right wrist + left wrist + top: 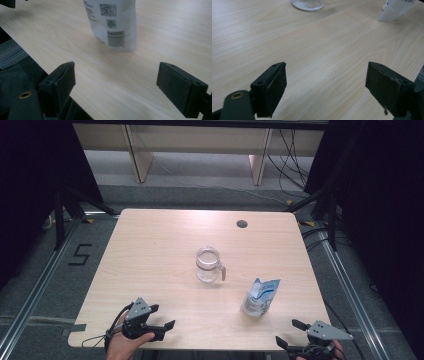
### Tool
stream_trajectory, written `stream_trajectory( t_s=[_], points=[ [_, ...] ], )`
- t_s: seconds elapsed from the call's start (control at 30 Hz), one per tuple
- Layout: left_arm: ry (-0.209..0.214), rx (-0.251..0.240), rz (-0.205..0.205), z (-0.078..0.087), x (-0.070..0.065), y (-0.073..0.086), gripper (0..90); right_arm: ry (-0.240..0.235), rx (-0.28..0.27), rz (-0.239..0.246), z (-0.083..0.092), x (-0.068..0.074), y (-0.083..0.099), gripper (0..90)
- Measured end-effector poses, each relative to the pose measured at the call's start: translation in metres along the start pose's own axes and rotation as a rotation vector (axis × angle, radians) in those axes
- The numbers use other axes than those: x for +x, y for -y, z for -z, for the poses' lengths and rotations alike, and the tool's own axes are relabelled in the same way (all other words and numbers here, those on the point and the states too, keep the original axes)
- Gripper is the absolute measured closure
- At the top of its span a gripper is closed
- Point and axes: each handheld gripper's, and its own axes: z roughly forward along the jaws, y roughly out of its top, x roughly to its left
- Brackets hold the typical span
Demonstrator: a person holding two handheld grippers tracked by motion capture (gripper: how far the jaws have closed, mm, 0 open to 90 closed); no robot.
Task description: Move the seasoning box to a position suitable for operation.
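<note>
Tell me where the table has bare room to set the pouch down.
Bare wood runs across the far half of the table, behind the glass jug up to the round cable hole, and along the left side between the jug and the left gripper. It is tighter near the pouch and the right gripper.
</note>
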Motion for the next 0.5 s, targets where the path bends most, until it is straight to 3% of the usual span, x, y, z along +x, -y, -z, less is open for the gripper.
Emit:
stream_trajectory(
  t_s=[0.03,0.07,0.13,0.2,0.23,0.33,0.4,0.43,0.5],
  points=[
    [0.0,-0.009,0.027,-0.002,-0.003,-0.001,18.7,-0.001,0.0,0.0,0.0,0.0,0.0,16.2],
    [0.005,-0.01,0.025,-0.003,-0.004,-0.002,19.5,0.0,0.002,0.002,0.0,0.0,0.0,16.2],
    [0.015,-0.014,0.024,-0.009,-0.008,-0.005,21.4,-0.005,0.015,-0.039,0.0,0.003,0.0,16.2],
    [0.022,-0.014,0.012,-0.013,-0.011,-0.008,23.3,-0.003,0.021,-0.026,0.0,0.002,-0.001,16.2],
    [0.047,-0.011,-0.011,-0.02,-0.016,-0.013,24.3,-0.004,0.031,-0.048,0.001,0.005,-0.001,16.3],
    [0.059,-0.025,0.002,-0.029,-0.022,-0.017,28.6,-0.003,0.015,-0.045,0.001,0.004,-0.001,16.6],
    [0.07,-0.019,-0.011,-0.039,-0.029,-0.024,30.1,0.004,-0.004,-0.027,0.0,0.003,-0.001,16.8],
    [0.084,-0.022,-0.019,-0.049,-0.034,-0.03,31.7,0.002,0.016,-0.042,0.003,0.004,-0.001,17.3],
    [0.098,-0.029,-0.021,-0.06,-0.039,-0.035,35.5,0.008,-0.004,-0.007,0.002,0.001,-0.001,17.3]
  ],
)
